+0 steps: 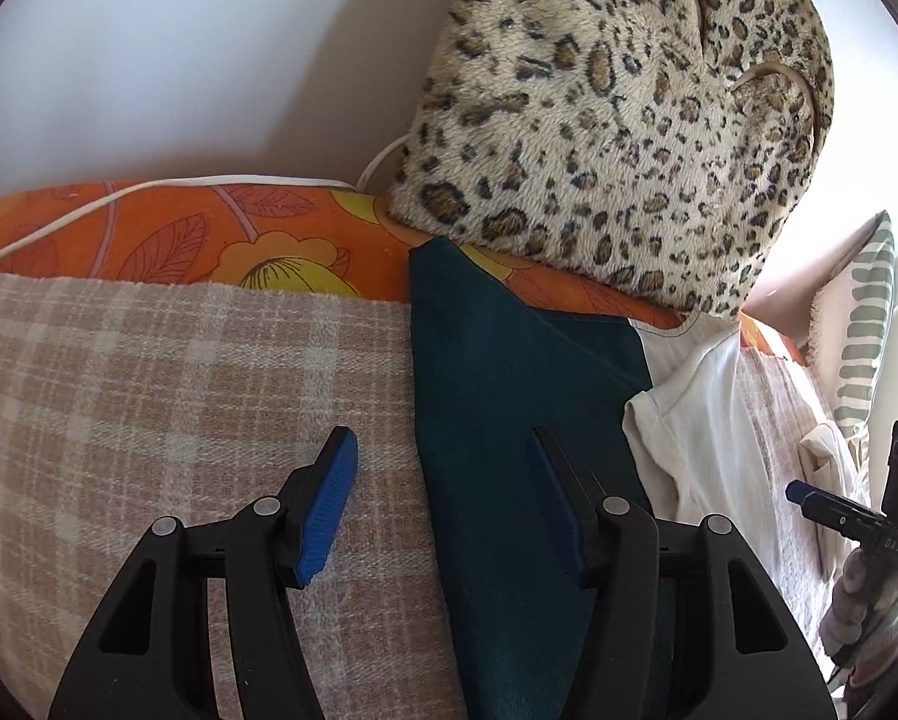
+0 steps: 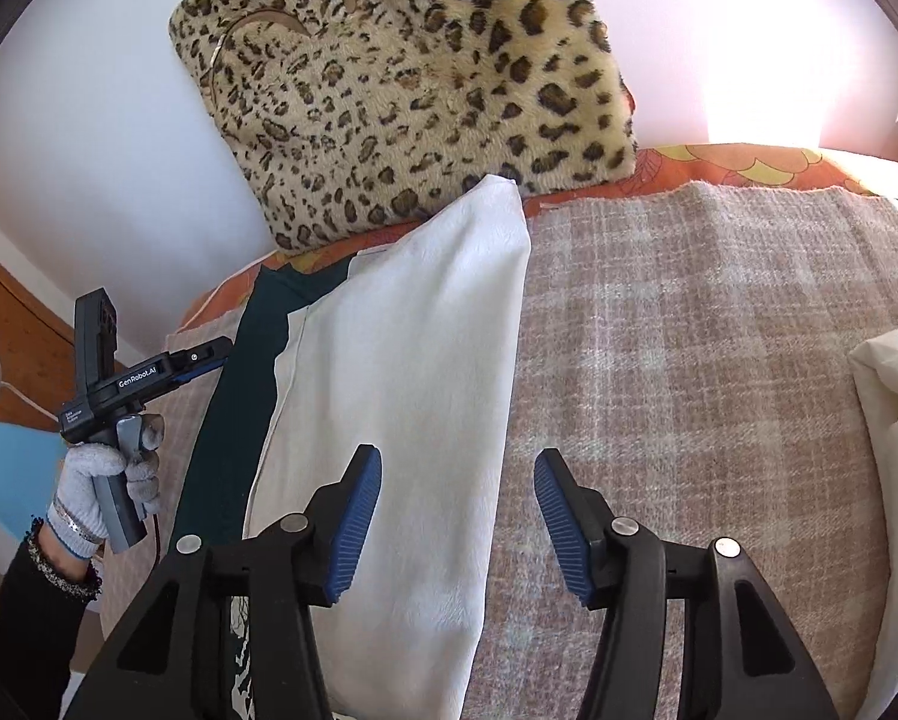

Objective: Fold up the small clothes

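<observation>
Two pairs of tongs are mine, and both stand spread with nothing between their blue pads. My left tongs (image 1: 443, 504) hang over the left edge of the dark teal garment (image 1: 508, 396), one pad above the plaid blanket (image 1: 149, 396) and the other above the teal cloth; whether either pad touches the fabric I cannot tell. My right tongs (image 2: 457, 525) straddle the right edge of the white garment (image 2: 413, 360), the left pad over the white cloth, the right pad over the plaid blanket (image 2: 688, 330).

The white garment lies flat and long, running away from the right tongs, and it overlaps the teal garment (image 2: 227, 432), which shows as a strip along its left side. Further left in the right wrist view, my gloved left hand (image 2: 104, 480) grips the handle of the left tongs (image 2: 209, 360).

Beyond both garments, an orange floral sheet (image 1: 209, 234) shows past the blanket's far edge, with a white cord (image 1: 77, 213) lying on it. A leopard-print cushion (image 1: 616, 138) leans against the white wall (image 1: 179, 60) behind the garments' far ends. To the right of the right tongs, a cream cloth (image 2: 892, 396) sits at the picture's edge.
</observation>
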Demonstrator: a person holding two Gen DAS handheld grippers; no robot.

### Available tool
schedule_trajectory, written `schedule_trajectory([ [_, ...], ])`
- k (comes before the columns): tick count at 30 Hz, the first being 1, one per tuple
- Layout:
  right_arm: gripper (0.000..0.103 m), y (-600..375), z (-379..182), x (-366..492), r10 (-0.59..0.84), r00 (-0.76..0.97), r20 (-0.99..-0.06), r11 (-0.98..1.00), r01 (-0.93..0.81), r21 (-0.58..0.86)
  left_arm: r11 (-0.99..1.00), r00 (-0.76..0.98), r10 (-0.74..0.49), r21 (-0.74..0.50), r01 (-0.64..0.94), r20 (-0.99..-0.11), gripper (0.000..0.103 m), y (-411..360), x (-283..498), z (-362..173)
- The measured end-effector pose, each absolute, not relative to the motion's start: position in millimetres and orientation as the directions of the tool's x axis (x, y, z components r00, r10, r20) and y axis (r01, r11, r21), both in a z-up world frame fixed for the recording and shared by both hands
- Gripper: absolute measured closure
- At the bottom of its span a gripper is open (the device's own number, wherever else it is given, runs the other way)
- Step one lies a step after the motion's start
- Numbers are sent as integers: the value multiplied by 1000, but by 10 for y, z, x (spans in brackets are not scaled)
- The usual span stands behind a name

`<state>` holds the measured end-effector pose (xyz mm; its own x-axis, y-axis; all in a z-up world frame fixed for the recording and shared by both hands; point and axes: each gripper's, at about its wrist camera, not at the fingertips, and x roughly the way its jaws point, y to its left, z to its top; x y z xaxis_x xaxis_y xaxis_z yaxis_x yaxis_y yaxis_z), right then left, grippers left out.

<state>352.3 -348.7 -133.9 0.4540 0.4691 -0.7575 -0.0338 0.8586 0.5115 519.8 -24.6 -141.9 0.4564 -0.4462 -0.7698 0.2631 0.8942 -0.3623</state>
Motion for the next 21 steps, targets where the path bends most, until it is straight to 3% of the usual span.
schedule_trajectory([
  [6,46,-3628,-1604,4060,518,413,-749,824,-6,566,871,439,-488,-396,289,-754,46,-348,5335,-1428],
  [16,47,-3861,-1829,4714,603,478,-638,717,24,696,850,444,-524,-416,322,-727,50,-437,5627,-1495],
  [21,48,-3806,-1840,4905,590,490,-642,735,3,678,850,447,-526,-421,318,-724,63,-456,5752,-1525],
])
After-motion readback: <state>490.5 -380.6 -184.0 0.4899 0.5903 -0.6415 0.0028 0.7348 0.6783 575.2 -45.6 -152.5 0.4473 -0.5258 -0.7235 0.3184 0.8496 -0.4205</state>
